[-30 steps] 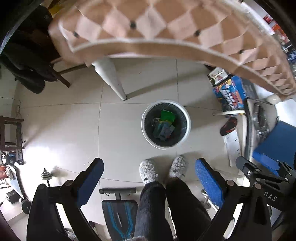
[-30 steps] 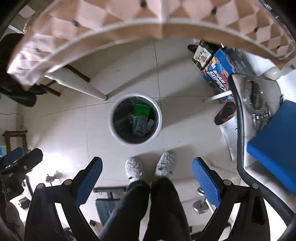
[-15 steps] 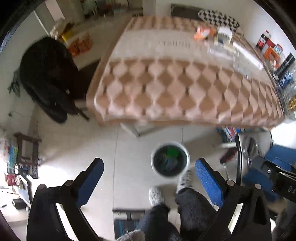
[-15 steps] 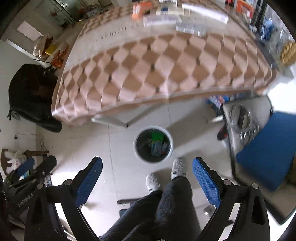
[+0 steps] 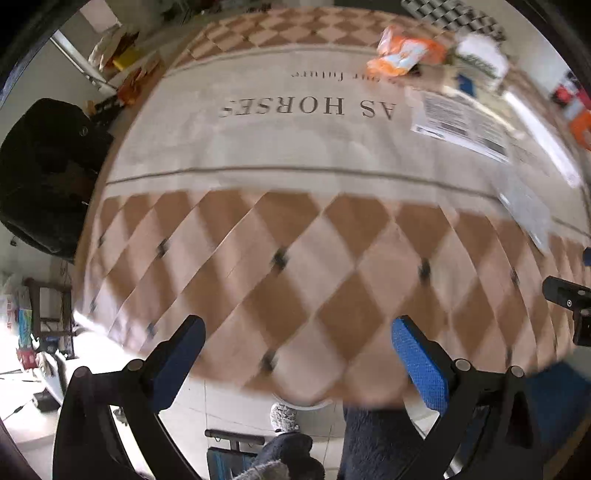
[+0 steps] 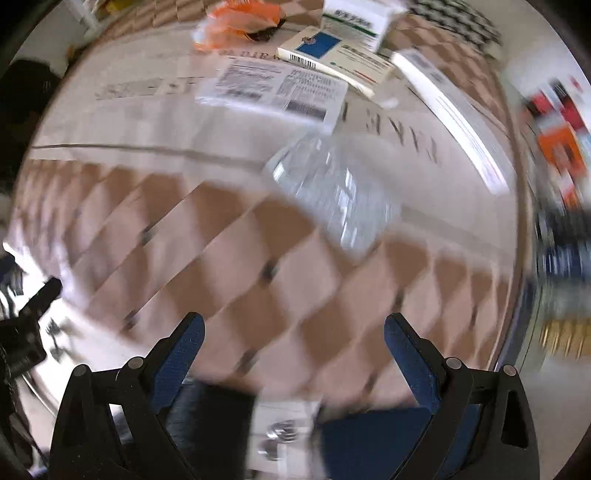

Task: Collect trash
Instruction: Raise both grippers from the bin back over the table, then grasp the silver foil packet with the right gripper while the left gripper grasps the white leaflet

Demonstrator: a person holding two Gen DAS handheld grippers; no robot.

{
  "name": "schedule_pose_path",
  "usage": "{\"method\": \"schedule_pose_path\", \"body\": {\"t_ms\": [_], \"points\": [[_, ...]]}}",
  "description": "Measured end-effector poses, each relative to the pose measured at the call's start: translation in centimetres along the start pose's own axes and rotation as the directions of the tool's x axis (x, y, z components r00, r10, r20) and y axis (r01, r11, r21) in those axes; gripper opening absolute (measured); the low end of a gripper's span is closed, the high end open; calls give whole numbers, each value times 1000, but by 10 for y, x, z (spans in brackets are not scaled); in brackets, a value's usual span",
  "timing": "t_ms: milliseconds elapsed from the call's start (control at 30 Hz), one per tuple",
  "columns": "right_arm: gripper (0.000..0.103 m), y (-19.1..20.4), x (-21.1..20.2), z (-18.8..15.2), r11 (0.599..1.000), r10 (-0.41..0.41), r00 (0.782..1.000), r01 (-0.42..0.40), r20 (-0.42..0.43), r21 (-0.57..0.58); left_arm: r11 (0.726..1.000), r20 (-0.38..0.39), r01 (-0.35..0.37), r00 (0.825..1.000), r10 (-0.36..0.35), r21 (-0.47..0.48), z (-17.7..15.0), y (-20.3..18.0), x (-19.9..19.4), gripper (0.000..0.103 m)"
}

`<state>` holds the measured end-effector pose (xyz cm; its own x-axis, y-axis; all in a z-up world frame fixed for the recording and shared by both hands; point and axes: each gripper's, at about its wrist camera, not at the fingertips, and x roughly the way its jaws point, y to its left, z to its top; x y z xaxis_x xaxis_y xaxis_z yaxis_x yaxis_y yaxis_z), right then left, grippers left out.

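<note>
Both grippers are open and empty, above the near edge of a table covered with a brown-and-cream diamond cloth (image 5: 295, 258). My left gripper (image 5: 295, 354) faces the cloth; an orange wrapper (image 5: 402, 55) and a printed white sheet (image 5: 458, 123) lie far ahead. My right gripper (image 6: 293, 350) faces a crumpled clear plastic pack (image 6: 336, 192). Beyond it lie a printed white sheet (image 6: 273, 88), white medicine boxes (image 6: 340, 55), a long white box (image 6: 458, 118) and an orange wrapper (image 6: 240, 22). The trash bin is out of view. Both views are motion-blurred.
A black bag or coat (image 5: 48, 173) hangs left of the table. Colourful packages (image 6: 561, 147) crowd the right side. My legs and a slipper (image 5: 284, 417) show below the table edge. A blue chair seat (image 6: 369, 443) is under the right gripper.
Both grippers have swung up from looking down at the white bin on the floor to facing the tabletop. The bin has dropped out of view and the table's litter has come closer.
</note>
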<state>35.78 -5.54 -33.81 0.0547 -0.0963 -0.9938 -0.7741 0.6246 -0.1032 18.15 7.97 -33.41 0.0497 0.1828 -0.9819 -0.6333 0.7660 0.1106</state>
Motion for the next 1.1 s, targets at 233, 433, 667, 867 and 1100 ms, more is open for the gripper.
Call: {"method": "schedule_pose_path", "body": {"t_ms": [233,433,667,867,1100], "points": [[102,-20,59,73,974,-29,993,2,-116,-227,999,-95,-30,995,28,-24,70,-20,36,103],[78,-26,50,70,974,67,992,-89,-109,-210,986,-42,-101,993,107,131,97,-42,23,103],[71,-92,39,57,981,131,989,-120,-62,153,823,122,-177,984,131,540,119,-108,-5,103],[71,-197,52,27,807,206,978,-155,-26,570,488,166,-192,981,97,851,122,-190,0,103],[88,-228,63,28,799,234,971,-162,-51,579,226,17,-44,993,120,973,123,-243,26,103]]}}
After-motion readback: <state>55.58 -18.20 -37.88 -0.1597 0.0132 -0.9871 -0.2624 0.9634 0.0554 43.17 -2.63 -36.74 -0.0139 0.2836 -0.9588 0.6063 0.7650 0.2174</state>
